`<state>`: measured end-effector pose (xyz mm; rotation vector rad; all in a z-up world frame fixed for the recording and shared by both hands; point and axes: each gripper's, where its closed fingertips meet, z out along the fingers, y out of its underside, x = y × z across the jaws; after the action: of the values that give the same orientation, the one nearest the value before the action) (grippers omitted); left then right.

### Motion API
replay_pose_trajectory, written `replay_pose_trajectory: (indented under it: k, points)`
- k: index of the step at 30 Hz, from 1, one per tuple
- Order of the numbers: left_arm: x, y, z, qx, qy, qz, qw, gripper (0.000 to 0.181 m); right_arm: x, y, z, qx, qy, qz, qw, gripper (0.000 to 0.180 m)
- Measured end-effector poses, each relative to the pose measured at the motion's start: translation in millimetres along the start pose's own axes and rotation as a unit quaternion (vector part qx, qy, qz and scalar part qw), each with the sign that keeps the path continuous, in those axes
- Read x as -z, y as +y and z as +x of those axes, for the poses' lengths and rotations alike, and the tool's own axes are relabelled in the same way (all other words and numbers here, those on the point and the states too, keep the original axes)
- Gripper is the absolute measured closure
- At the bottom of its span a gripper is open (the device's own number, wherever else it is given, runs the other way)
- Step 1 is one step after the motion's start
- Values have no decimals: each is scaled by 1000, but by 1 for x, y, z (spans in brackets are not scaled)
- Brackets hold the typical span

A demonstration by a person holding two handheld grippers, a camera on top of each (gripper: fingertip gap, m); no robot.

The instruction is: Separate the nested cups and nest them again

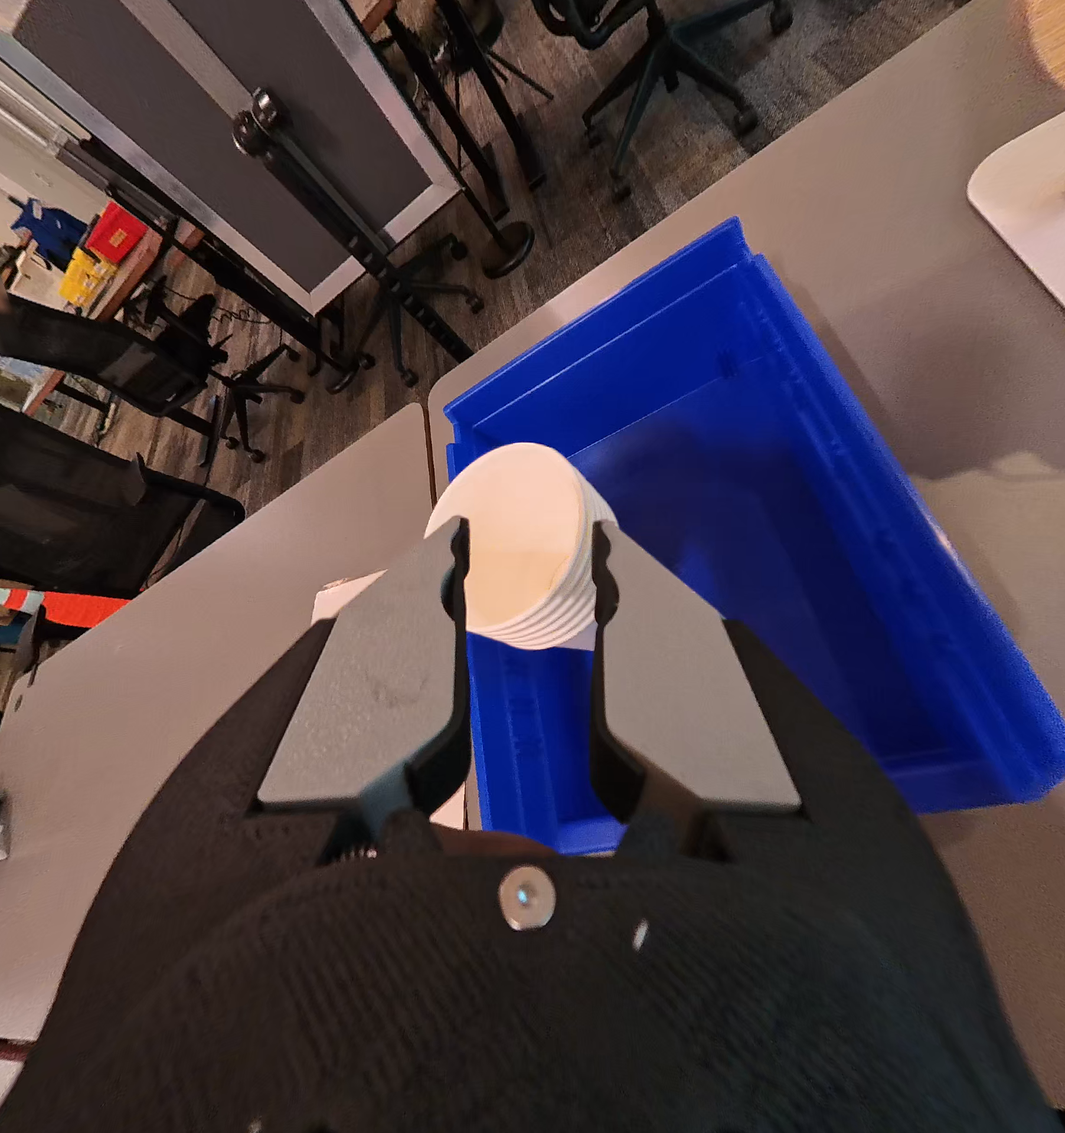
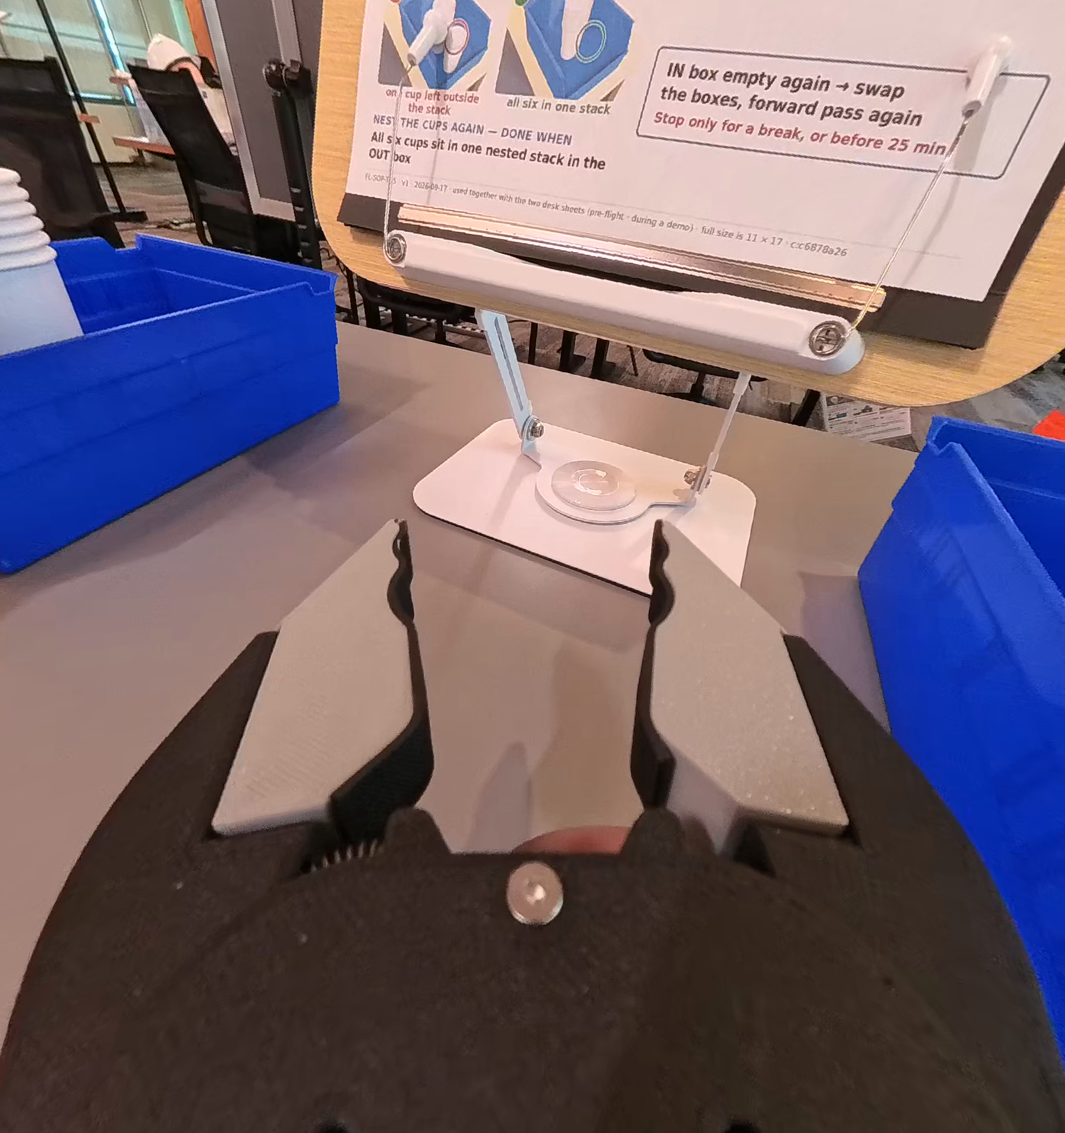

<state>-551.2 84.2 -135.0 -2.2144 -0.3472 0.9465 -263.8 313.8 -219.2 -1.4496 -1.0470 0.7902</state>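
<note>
My left gripper is shut on a stack of several nested white cups, gripped at the rims, held over the near-left end of a blue bin. I look into the top cup's mouth. In the right wrist view the same stack shows at the far left edge, above that blue bin. My right gripper is open and empty, low over the grey table, pointing at a document stand.
A white stand base carries a wooden board with a printed sheet just ahead of the right gripper. A second blue bin sits at the right. Office chairs and desks stand beyond the table edge. Across from one pair of fingers to the other is roughly 40 cm.
</note>
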Motion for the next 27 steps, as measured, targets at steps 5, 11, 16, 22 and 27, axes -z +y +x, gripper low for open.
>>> replay_pose_trajectory:
  k: [5,11,16,22,27]
  points:
    - [-11,6,-2,12,3,-13,1000,143,-1,1,-1,2,0,-2,1000,104]
    - [-22,15,1,10,5,-28,1000,143,-1,1,-1,5,0,-3,1000,104]
    - [-26,18,2,11,4,-28,1000,147,-2,2,-2,7,-1,-3,1000,104]
    - [-30,23,5,7,10,-35,999,148,-2,1,-2,8,-1,-3,1000,104]
    - [-34,26,9,4,14,-40,999,148,-2,1,-2,8,-1,-3,1000,104]
